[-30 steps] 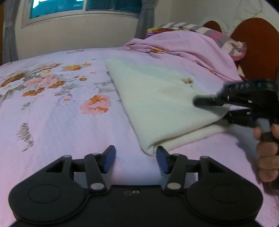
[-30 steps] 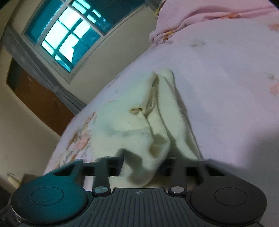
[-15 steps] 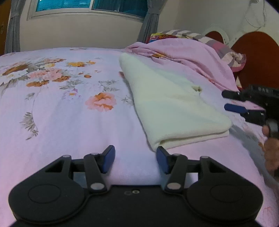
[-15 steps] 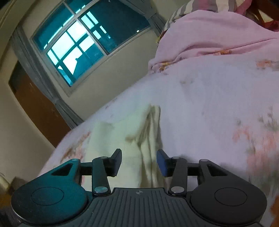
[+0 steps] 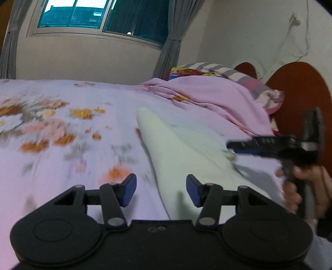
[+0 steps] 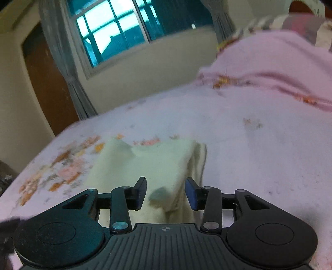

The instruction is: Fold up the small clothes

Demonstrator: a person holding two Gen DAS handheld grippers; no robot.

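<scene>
Bedroom; bed with pink floral bedsheet (image 5: pixel 62 133) as work surface. Left gripper (image 5: pixel 161 190) nearest, fingers spread, holding nothing, low over sheet. Folded cream-white cloth (image 5: pixel 182 153) flat on sheet just ahead, near edge between fingertips. Right gripper (image 6: pixel 165 192) fingers spread, empty, over cloth's near corner (image 6: pixel 157 166). Beyond: crumpled pink blanket (image 5: pixel 217 97), reddish wooden headboard (image 5: pixel 298 87), curtained window (image 5: pixel 99 14).

Your cloth (image 5: pixel 186 151) (image 6: pixel 153 166) is pale cream, soft and folded flat on the bed; from the left view it runs from near centre to a narrow far end; its stacked layered edges show at its right side in the right view.
</scene>
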